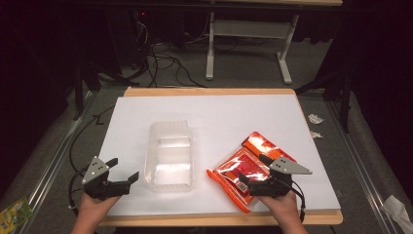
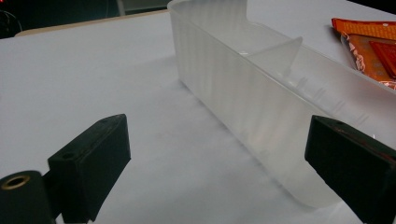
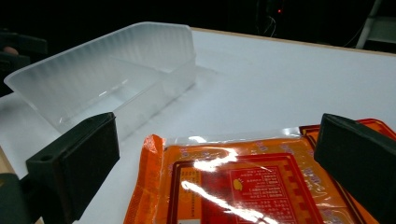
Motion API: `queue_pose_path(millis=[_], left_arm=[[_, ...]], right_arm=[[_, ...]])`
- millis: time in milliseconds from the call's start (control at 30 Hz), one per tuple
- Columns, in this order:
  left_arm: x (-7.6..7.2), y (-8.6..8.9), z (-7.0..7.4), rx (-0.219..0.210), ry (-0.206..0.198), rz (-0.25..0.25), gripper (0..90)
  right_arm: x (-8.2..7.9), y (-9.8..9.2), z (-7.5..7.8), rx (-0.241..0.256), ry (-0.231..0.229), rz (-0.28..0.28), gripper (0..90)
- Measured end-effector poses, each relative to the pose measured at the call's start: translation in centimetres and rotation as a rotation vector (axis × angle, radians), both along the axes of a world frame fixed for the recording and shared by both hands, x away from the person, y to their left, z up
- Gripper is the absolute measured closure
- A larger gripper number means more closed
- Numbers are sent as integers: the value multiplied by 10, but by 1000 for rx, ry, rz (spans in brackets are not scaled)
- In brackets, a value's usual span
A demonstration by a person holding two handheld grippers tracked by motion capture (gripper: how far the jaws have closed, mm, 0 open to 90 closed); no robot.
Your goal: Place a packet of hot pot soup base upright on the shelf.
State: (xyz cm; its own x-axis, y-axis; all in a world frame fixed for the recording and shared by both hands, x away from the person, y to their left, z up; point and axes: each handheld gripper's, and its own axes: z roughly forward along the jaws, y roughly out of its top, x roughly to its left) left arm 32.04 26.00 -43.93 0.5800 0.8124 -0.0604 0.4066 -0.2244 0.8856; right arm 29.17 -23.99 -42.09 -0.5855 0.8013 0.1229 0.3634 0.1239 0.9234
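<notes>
Since the orange foil packet (image 1: 246,168) lying flat on the tabletop (image 1: 234,112) beside the translucent bin (image 1: 169,157) looks light, limp and slippery, the right gripper (image 1: 252,171), fingers apart over it, should probably pinch a sealed edge.

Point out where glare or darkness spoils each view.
High view: the white table is brightly lit, the floor around it nearly black, and glare streaks the orange packet. Right gripper view: white glints cross the packet's film, so its print is partly washed out. Left gripper view: the clear plastic tray looks milky, and the near black jaws are soft.
</notes>
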Motion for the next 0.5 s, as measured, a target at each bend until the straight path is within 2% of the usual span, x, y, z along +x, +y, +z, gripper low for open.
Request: queue_pose_path(millis=[67, 500], left_arm=[[1, 0, -1, -4, 8, -4, 75], [1, -2, -1, 6, 14, -18, 74]], right_arm=[[-1, -6, 1, 22, -4, -24, 3], [2, -22, -2, 54, -4, -72, 3]])
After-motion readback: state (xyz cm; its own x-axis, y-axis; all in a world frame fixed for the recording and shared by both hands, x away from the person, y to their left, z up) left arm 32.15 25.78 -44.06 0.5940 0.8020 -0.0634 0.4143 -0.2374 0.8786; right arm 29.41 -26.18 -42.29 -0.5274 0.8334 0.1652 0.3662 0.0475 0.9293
